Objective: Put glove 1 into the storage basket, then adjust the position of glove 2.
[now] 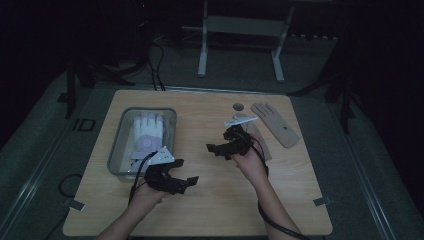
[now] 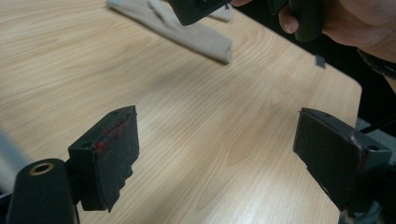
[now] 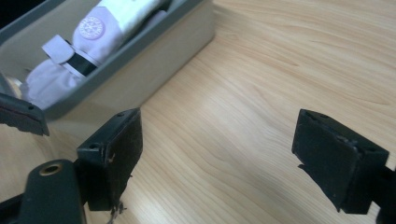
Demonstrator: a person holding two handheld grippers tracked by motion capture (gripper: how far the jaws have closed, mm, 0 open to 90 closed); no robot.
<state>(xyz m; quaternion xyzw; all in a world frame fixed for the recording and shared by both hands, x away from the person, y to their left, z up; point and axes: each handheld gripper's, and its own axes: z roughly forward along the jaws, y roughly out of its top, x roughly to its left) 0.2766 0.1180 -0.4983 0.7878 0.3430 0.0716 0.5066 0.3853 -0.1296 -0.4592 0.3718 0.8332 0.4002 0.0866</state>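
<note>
Near the front of the wooden surface (image 1: 210, 200), the left gripper (image 1: 181, 182) hovers with fingers spread wide and nothing between them, just right of the grey bin (image 1: 118, 150). Farther right, the right gripper (image 1: 220, 148) is likewise wide and empty. A pale purple glove (image 1: 148, 135) lies in the bin; a tan glove (image 1: 275, 122) rests at the far right.

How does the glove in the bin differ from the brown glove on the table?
The pale glove is white and lilac with a round emblem on its back; the brown glove is plain tan with one dark dot. The pale glove lies inside the grey bin, the brown glove on the bare table near its far right corner. Both lie flat, fingers pointing away from the person.
</note>
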